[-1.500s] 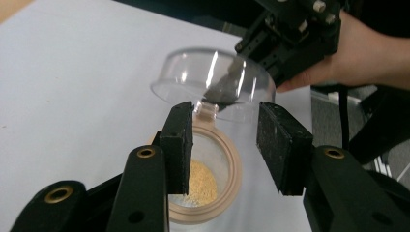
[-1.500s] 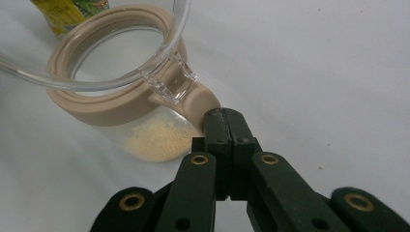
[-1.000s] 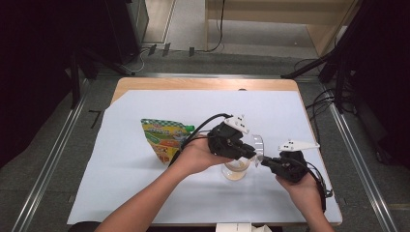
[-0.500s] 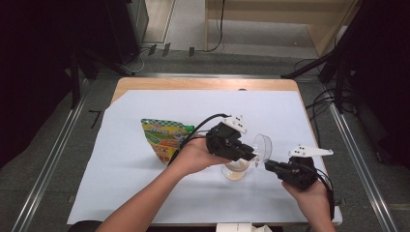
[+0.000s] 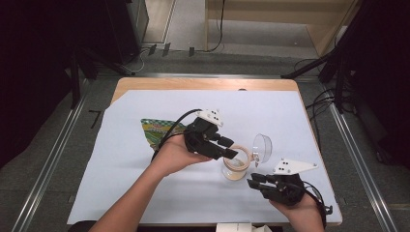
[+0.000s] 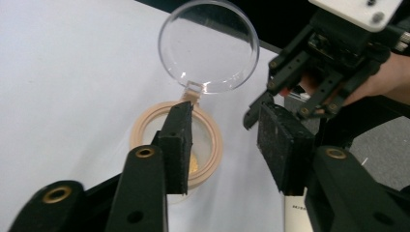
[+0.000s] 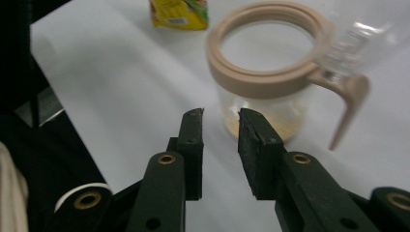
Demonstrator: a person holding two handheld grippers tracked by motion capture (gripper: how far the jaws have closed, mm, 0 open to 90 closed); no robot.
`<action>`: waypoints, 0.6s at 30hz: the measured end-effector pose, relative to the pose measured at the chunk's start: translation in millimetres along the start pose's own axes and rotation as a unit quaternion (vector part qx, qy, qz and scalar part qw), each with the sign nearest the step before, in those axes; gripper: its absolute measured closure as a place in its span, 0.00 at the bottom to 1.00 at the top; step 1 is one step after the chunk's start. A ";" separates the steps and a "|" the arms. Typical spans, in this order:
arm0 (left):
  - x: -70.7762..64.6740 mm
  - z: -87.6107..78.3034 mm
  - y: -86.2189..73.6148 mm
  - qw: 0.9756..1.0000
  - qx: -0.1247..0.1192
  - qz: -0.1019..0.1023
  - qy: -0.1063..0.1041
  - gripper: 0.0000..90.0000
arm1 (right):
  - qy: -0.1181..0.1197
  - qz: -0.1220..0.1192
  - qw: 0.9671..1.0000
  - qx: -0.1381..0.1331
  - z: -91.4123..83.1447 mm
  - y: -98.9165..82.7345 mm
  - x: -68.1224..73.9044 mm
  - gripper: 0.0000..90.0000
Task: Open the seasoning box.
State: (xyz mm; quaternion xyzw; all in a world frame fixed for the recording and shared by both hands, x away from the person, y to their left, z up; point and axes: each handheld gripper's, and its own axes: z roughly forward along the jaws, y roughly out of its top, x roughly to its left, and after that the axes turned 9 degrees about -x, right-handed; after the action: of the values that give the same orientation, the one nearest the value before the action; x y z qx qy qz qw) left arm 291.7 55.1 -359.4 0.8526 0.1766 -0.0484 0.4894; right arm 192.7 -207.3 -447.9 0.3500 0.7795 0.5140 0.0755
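Observation:
A clear jar (image 5: 236, 168) with a beige rim (image 6: 211, 143) stands on the white sheet, a little yellow stuff at its bottom. Its hinged clear lid (image 5: 262, 145) (image 6: 208, 46) is swung open to the far right. My left gripper (image 5: 230, 151) (image 6: 226, 112) hovers over the jar's mouth, its jaws just opened and one pad above the opening, the other outside the rim, neither pressing. My right gripper (image 5: 253, 183) (image 7: 220, 113) sits near the jar's front right, jaws just opened a little with nothing between them, pointing at the jar (image 7: 261, 108).
A green and yellow snack packet (image 5: 155, 131) (image 7: 180, 12) lies left of the jar, partly under my left forearm. A beige latch tab (image 7: 349, 108) hangs from the rim. The white sheet (image 5: 145, 193) covers a wooden table (image 5: 193, 84), its right edge close to my right hand.
The clear lid has swung open. My right gripper drew back from the jar toward the near right edge and opened. My left gripper slid left and opened.

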 end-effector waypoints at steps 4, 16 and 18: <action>-1.5 -18.5 0.5 1.000 -0.004 -0.007 0.007 0.56 | 0.024 -0.009 1.000 -0.002 6.5 2.6 13.0 0.77; 1.3 -71.7 -3.5 0.997 -0.023 -0.001 0.069 0.48 | 0.078 -0.004 0.997 0.009 35.9 11.9 42.5 0.68; 3.9 -81.6 -4.5 0.997 -0.033 -0.005 0.075 0.46 | 0.092 -0.002 0.996 0.007 42.6 14.8 46.5 0.66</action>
State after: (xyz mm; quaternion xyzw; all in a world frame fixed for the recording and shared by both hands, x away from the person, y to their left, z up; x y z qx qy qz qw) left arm 286.5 127.7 -322.0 0.8364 0.2187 0.0185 0.5022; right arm 185.4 -143.1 -443.6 0.2999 0.7876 0.5382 0.0018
